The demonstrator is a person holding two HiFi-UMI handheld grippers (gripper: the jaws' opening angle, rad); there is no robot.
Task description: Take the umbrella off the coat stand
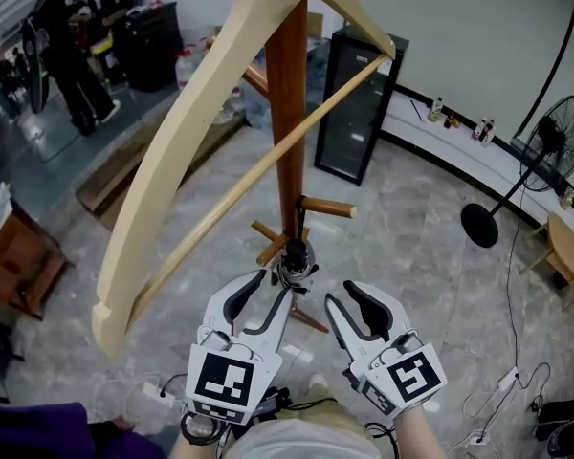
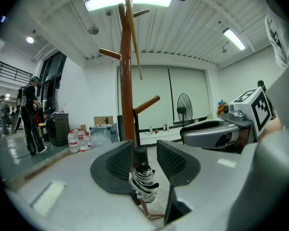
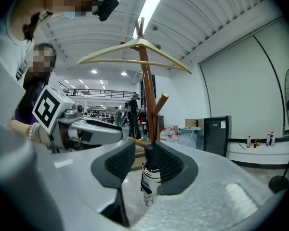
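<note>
umbrella (image 1: 295, 259) (folded, striped black and white) hangs low on the coat stand (image 1: 287, 94), at the post's 6 o'clock in the head view. the left gripper (image 1: 275, 283) is just below it, jaws spread, with the umbrella's top showing between them; contact unclear. the right gripper (image 1: 340, 293), spread too and pinching nothing, is at the umbrella's 4 o'clock. a wooden hanger (image 1: 184, 134) is overhead.

Wooden hanger (image 1: 177, 151), black cabinet (image 1: 359, 103), pedestal fan (image 1: 555, 137), perhaps floor power strip (image 1: 509, 379).

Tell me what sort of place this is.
Probably a large open workshop or lab hall, not a home: strip lights on a corrugated ceiling, a pedestal fan, and a black cabinet.
</note>
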